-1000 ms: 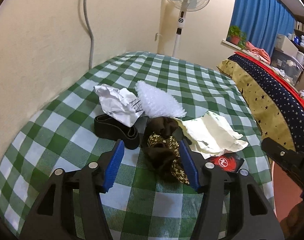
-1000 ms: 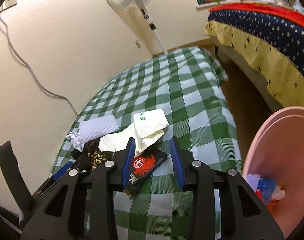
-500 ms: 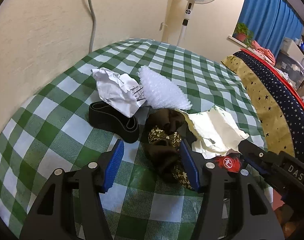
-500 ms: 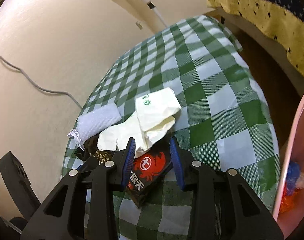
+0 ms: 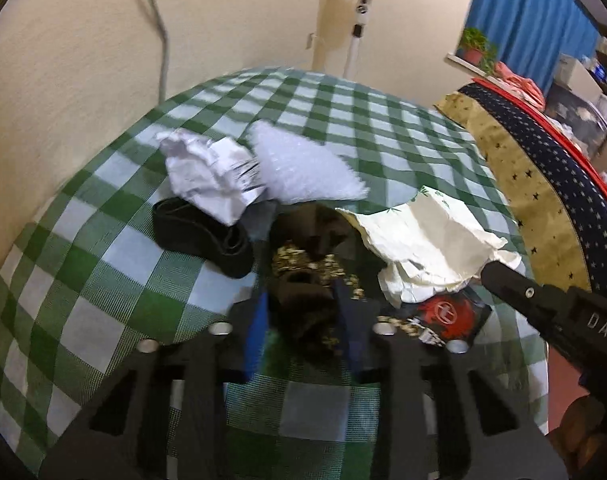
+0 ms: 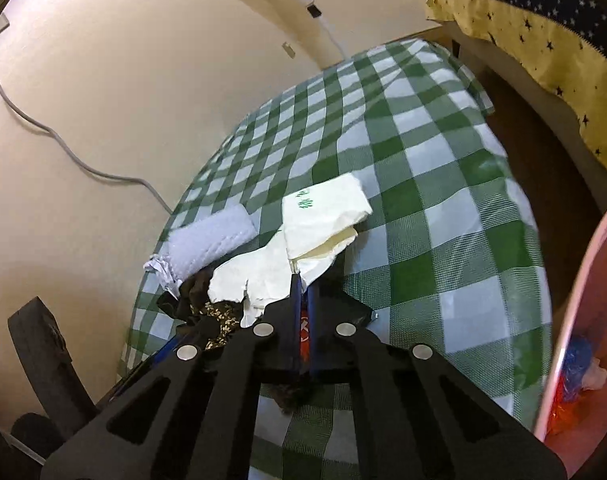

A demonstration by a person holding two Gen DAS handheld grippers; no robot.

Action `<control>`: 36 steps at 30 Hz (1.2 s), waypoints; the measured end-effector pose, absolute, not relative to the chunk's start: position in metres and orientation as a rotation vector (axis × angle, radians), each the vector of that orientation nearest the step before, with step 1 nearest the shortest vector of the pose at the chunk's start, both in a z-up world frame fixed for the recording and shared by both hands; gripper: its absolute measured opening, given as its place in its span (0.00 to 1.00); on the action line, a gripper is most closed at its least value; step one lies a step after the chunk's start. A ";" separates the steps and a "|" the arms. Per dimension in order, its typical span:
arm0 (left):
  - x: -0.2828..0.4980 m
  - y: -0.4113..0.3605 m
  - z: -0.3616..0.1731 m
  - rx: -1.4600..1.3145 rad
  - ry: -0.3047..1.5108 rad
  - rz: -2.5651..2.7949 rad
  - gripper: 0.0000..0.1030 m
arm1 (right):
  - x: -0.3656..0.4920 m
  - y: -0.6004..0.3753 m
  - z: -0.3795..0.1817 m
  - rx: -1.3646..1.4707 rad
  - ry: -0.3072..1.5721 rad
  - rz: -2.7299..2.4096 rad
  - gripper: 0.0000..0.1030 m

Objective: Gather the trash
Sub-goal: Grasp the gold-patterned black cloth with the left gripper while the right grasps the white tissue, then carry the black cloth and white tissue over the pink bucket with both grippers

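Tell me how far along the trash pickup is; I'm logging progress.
Some trash already lies in the pink bin. The right hand-held gripper is shut on the red-and-black wrapper; the left hand-held gripper pinches the brown cloth. Crumpled paper, bubble wrap, cream paper and black band remain.

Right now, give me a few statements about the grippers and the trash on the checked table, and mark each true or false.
1. The right gripper is shut on the black and red wrapper. True.
2. The left gripper clamps the crumpled white paper. False: it is shut on the dark patterned cloth.
3. The pink bin stands empty. False: coloured trash lies inside.
4. The cream paper bag lies on the table. True.
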State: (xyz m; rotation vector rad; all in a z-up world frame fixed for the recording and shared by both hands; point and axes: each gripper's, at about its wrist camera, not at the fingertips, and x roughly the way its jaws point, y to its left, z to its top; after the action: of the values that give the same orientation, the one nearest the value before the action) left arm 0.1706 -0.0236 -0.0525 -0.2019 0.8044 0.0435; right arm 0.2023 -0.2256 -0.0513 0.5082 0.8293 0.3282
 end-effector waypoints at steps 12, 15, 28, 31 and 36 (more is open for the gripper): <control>0.151 -0.027 -0.043 -0.217 0.750 -0.004 0.15 | 0.162 -0.221 -0.021 0.397 0.725 0.262 0.02; 0.142 -0.031 -0.033 -0.188 0.722 -0.024 0.15 | 0.145 -0.221 -0.004 0.348 0.691 0.220 0.02; 0.111 -0.047 -0.002 -0.142 0.660 -0.129 0.15 | 0.072 -0.247 0.036 0.199 0.616 0.066 0.02; 0.103 -0.056 0.003 -0.123 0.650 -0.159 0.15 | 0.059 -0.255 0.045 0.185 0.604 0.032 0.02; 0.094 -0.067 0.011 -0.105 0.636 -0.205 0.15 | 0.036 -0.270 0.061 0.150 0.580 -0.024 0.02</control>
State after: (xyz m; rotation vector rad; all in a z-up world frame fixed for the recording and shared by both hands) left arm 0.0942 -0.0669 0.0115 -0.1052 0.6361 -0.2046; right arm 0.0357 -0.2696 0.0612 0.1498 0.5802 -0.0240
